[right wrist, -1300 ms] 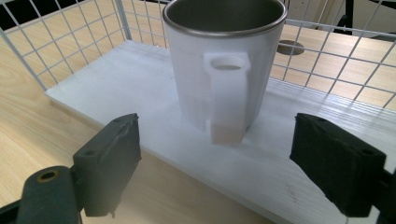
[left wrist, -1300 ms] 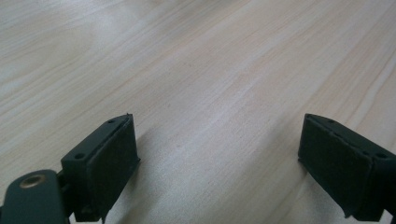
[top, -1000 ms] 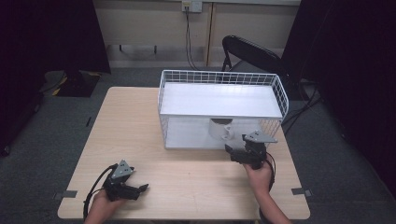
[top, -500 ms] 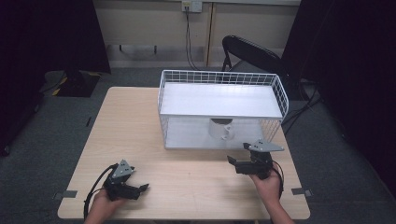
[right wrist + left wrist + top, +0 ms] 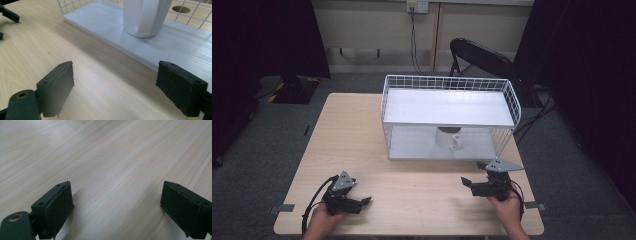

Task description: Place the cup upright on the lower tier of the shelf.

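Observation:
A white mug (image 5: 448, 138) stands upside down on the lower shelf of a white wire rack (image 5: 450, 107); its handle faces the front. The right gripper view shows the same mug (image 5: 146, 17) close ahead on the white shelf board (image 5: 105, 22). My right gripper (image 5: 468, 183) rests low over the table in front of the rack's right end, open, nothing between its pads (image 5: 58, 87). Near the front left corner of the table my left gripper (image 5: 364, 201) is open too, with bare wood between its pads (image 5: 60, 205).
The light wooden table (image 5: 357, 145) has free room left of the rack and between the two grippers. A black folding chair (image 5: 482, 57) stands behind the table. Dark curtains hang at both sides, and cables run down the back wall.
My right gripper has drawn back from the rack's lower shelf toward the table's front right, leaving the mug standing there. The left gripper has stayed put.

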Demonstrator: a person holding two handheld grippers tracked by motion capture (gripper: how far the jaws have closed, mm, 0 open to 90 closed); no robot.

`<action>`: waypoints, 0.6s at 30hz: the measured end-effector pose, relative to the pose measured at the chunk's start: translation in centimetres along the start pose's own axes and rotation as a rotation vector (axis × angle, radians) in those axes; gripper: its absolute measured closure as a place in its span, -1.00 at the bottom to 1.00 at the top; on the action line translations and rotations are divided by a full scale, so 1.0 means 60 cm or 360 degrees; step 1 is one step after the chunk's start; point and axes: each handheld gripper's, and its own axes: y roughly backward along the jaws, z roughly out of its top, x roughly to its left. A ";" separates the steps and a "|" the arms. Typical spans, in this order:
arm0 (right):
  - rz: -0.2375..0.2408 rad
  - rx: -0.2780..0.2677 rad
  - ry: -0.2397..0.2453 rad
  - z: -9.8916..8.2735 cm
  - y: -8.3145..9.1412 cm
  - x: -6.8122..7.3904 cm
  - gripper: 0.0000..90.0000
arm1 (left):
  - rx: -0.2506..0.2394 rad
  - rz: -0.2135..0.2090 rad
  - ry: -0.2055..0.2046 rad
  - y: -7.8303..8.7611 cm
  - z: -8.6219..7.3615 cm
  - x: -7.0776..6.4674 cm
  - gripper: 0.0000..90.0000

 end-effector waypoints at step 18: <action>0.0060 0.0138 0.0070 -0.058 0.021 -0.036 -0.70 | 0.0000 0.0001 0.0002 0.000 0.000 0.000 -0.78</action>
